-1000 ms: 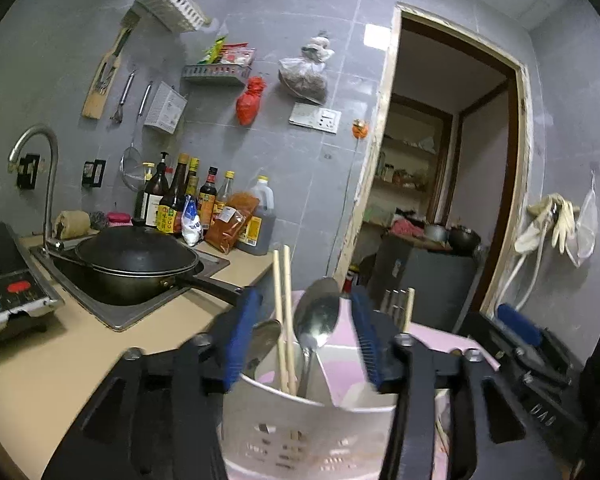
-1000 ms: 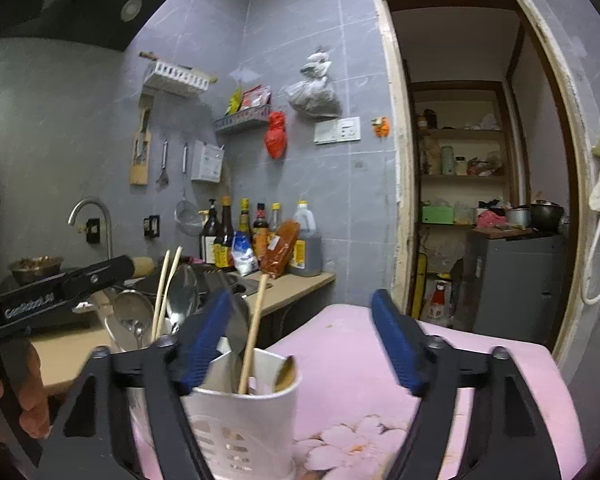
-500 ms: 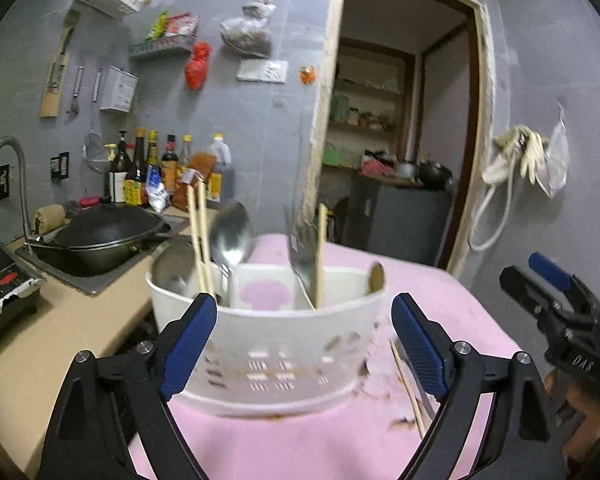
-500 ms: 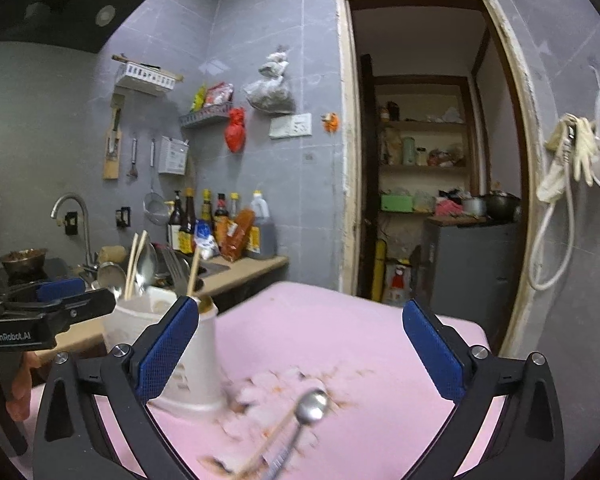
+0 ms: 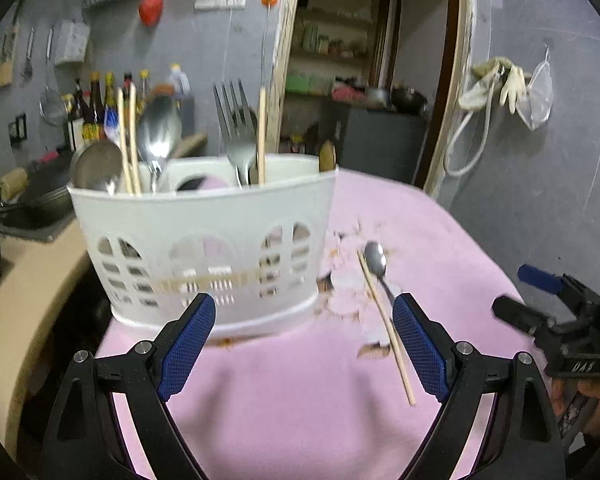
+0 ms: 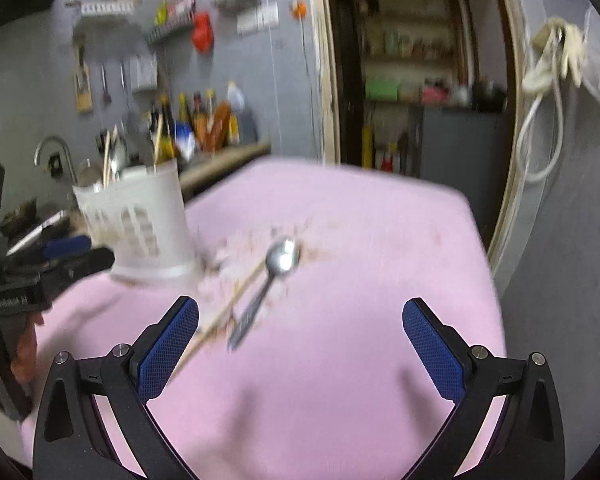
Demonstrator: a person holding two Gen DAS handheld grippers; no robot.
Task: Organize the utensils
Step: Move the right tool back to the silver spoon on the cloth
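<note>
Right now my left tool [image 5: 303, 340] is spread wide with nothing between its blue pads, facing the white perforated plastic utensil caddy [image 5: 204, 240] on the pink-covered bench [image 5: 300, 400]. Spoons, a steel fork [image 5: 236, 128] and wooden chopsticks stand upright in the caddy. Just right of it a small shiny metal spoon [image 5: 376, 264] and a single loose wooden chopstick [image 5: 386, 328] lie side by side on the pink cover. My right tool [image 6: 300, 348] is likewise wide apart and holds nothing, near that spoon [image 6: 278, 268].
</note>
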